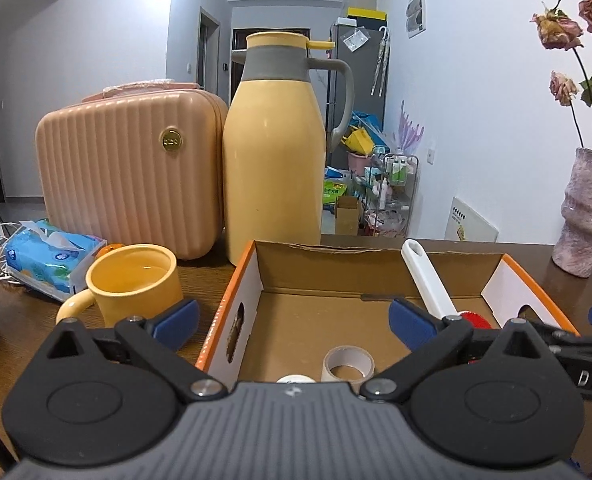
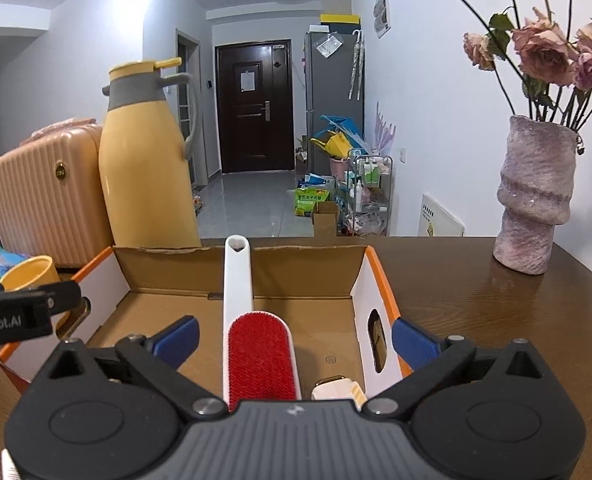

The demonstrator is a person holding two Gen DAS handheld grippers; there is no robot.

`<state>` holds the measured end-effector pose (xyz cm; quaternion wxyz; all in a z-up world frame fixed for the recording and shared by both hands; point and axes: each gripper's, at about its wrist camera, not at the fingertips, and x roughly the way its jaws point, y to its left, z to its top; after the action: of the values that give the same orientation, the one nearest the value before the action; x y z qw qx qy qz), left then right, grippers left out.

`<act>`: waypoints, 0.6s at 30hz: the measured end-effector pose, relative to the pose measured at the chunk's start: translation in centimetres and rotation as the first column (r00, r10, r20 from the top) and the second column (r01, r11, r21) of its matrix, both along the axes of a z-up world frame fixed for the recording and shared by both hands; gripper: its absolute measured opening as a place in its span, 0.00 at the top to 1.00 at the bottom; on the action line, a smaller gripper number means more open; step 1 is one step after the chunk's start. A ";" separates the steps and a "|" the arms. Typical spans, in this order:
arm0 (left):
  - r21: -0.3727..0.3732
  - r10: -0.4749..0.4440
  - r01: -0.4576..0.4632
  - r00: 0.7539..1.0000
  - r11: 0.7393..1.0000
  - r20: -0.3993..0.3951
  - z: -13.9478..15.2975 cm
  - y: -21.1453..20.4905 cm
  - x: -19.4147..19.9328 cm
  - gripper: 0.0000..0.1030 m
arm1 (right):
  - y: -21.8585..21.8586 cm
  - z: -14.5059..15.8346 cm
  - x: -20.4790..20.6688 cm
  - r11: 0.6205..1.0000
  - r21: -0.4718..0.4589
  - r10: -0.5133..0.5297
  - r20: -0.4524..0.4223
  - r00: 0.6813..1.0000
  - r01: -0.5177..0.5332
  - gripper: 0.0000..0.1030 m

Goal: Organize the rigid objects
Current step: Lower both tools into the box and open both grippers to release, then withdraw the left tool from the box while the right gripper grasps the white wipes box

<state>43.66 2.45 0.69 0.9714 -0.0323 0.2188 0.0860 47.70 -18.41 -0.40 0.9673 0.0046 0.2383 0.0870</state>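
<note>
Both the left claw [image 1: 294, 322] and the right claw [image 2: 295, 338] stand spread wide, gripping nothing. The lint brush [image 2: 256, 344] lies in the cardboard box [image 2: 236, 262], handle propped on the far wall, beside a tape roll [image 1: 347, 364]. It looks light and stiff; the white handle suits a pinch. The dark wooden tabletop [image 2: 475, 300] faces a cluttered hallway.

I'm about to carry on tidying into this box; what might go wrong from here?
1. The lint brush leans with its handle over the cardboard box back wall; a nudge may tip it.
2. The yellow mug stands close beside the open left claw; a sideways swing might knock it.
</note>
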 end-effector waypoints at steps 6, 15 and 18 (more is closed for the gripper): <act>-0.006 0.000 0.000 1.000 1.000 0.009 0.3 0.5 -1.8 0.00 | -0.1 0.7 -1.5 1.000 0.003 -0.002 0.012 1.000 0.002 0.00; -0.014 0.001 -0.001 1.000 1.000 0.002 0.5 1.6 -4.6 0.00 | 0.2 1.1 -4.7 1.000 0.002 0.003 0.037 0.999 -0.003 0.00; -0.015 0.002 -0.003 1.000 1.000 -0.003 0.4 1.8 -5.6 0.00 | 0.1 1.1 -5.8 1.000 0.007 0.006 0.038 0.999 -0.006 0.00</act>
<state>38.08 4.26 1.08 0.9707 -0.0398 0.2209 0.0856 41.87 -18.28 0.66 0.9714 0.0056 0.2195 0.0906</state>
